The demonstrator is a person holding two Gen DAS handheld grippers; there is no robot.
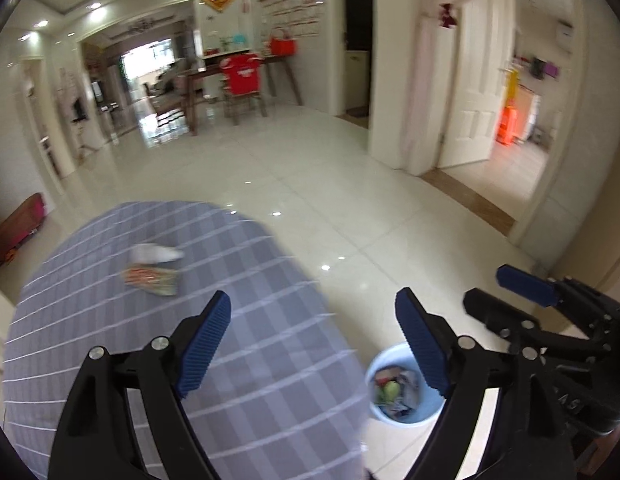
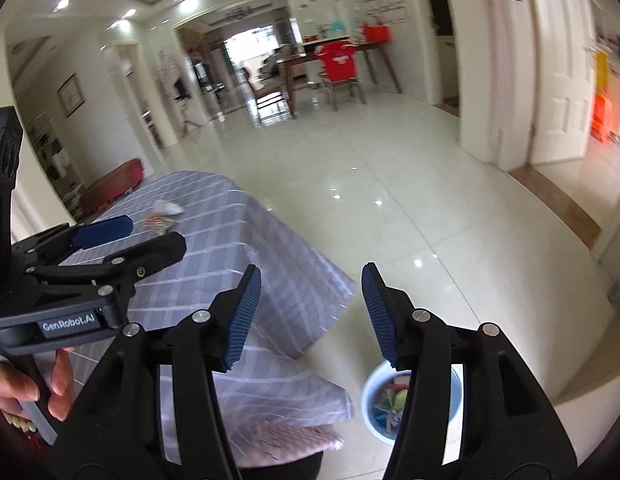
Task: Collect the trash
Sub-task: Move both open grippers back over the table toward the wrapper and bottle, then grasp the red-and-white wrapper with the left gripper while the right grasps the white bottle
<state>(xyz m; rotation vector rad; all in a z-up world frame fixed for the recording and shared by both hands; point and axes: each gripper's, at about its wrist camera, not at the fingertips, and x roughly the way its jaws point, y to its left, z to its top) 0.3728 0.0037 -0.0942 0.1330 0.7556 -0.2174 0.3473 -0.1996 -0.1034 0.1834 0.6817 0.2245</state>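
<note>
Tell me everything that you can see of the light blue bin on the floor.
The light blue bin is a small round bucket, plastic by its look, with an open top and no lid. It stands upright on the glossy tiled floor, close beside the table's hanging checked cloth. It holds mixed colourful trash, partly green and red, too blurred to name. Neither gripper touches it.

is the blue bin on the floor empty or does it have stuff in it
Not empty. The blue bin stands upright on the floor beside the table and has colourful wrappers and scraps inside, seen in both views.
</note>
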